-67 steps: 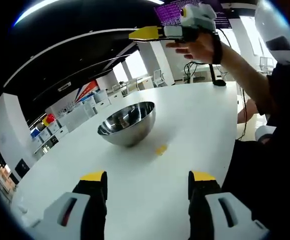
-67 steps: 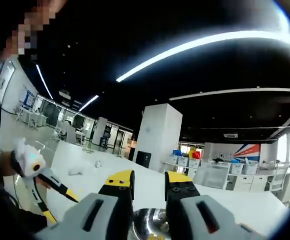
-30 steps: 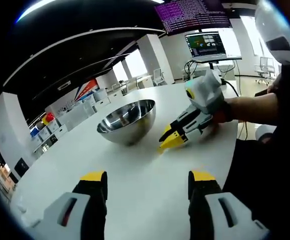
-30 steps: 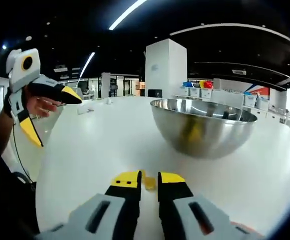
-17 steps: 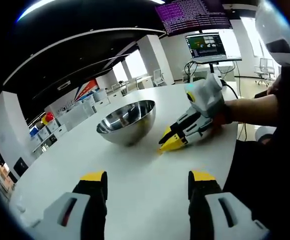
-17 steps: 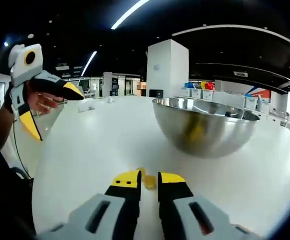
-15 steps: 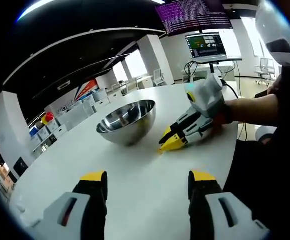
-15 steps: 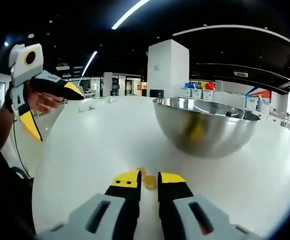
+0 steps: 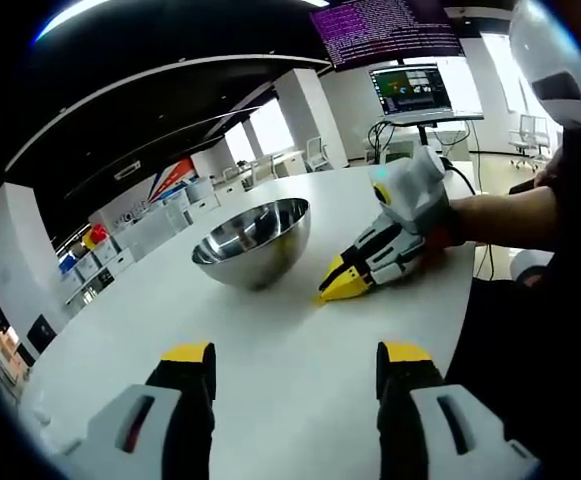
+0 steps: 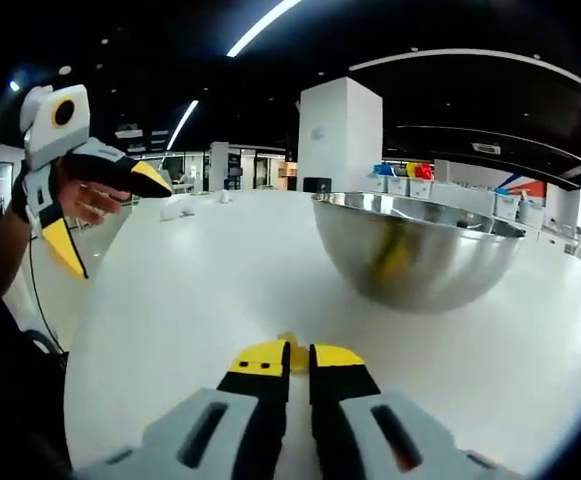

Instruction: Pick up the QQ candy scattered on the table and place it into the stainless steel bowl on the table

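Left gripper view: left gripper hovers above the white table, jaws wide apart, holding nothing. Stainless steel bowl sits ahead on the table. Right gripper is low beside the bowl, its yellow tips down at the tabletop.

Right gripper view: right gripper has its 2 jaws nearly closed, pinching 1 yellow QQ candy between the tips at table level. Bowl stands just beyond, to the right. Left gripper is at far left, well apart.
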{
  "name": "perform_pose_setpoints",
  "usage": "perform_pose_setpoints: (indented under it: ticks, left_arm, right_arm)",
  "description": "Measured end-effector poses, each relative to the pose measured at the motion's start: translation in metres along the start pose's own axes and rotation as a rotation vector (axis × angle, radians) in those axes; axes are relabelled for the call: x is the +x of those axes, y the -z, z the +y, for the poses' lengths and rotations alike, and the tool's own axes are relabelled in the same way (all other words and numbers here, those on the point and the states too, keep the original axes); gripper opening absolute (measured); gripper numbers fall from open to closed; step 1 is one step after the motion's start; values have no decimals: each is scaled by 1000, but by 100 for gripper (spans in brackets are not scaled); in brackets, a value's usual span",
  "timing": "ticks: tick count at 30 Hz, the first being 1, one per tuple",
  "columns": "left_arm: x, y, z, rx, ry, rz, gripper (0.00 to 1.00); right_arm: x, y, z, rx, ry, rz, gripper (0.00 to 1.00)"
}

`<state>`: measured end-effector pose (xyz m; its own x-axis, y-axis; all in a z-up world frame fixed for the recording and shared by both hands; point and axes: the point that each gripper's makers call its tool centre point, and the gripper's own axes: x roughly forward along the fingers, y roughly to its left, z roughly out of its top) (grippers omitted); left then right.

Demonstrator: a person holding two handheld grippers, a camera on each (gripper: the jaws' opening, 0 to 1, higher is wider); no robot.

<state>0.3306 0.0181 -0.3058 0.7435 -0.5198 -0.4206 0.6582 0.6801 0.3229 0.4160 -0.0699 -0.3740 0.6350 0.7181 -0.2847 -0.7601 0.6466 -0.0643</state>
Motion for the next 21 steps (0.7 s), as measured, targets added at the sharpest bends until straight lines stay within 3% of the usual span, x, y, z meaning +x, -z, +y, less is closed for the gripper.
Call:
perform_pose_setpoints:
  ticks: [4, 14, 21]
  left_arm:
    - [-1, 0, 1, 0, -4, -2, 65]
    - [-3, -1, 2, 3, -9, -1, 65]
    - [-2, -1, 1, 11, -3, 11, 65]
  right_arm:
    - [-3, -1, -7, -21, 45, -4, 6]
    - [-17, -16, -4, 62, 30, -53, 5]
    - [-43, -53, -5, 106, 17, -105, 5]
